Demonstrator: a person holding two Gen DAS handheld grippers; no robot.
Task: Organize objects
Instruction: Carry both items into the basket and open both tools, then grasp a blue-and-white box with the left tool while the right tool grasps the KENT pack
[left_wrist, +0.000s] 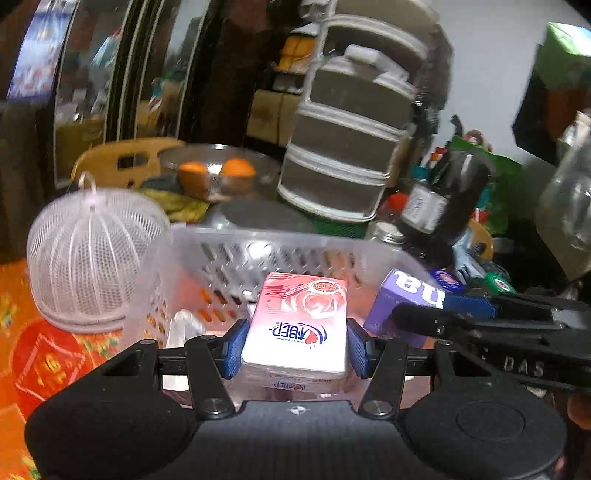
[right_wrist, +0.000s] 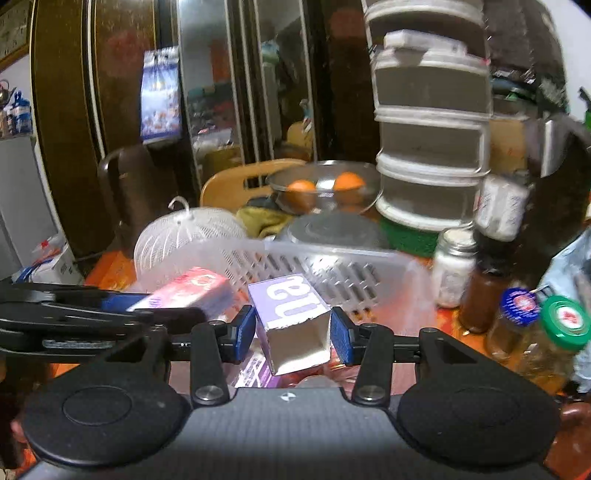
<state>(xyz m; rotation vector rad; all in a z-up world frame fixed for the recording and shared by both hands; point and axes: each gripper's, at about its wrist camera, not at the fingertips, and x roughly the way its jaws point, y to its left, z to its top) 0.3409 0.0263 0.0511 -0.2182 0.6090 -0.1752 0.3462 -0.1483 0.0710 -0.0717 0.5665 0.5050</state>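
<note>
The left gripper (left_wrist: 295, 345) has its jaws clamped on the pink tissue pack (left_wrist: 299, 321), the right gripper (right_wrist: 293, 334) on the purple box (right_wrist: 291, 319) (both above the clear basket (left_wrist: 207, 254)). Next, I think: lower them in, then let go.

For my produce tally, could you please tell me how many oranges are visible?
2: both round oranges sit in the metal mesh bowl behind the basket, one left, one right. Others may be hidden.

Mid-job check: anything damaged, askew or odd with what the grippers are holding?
The purple carton in the right gripper sits twisted between the pads, its near end open and hollow. The pink tissue pack in the left gripper looks straight and intact.
</note>
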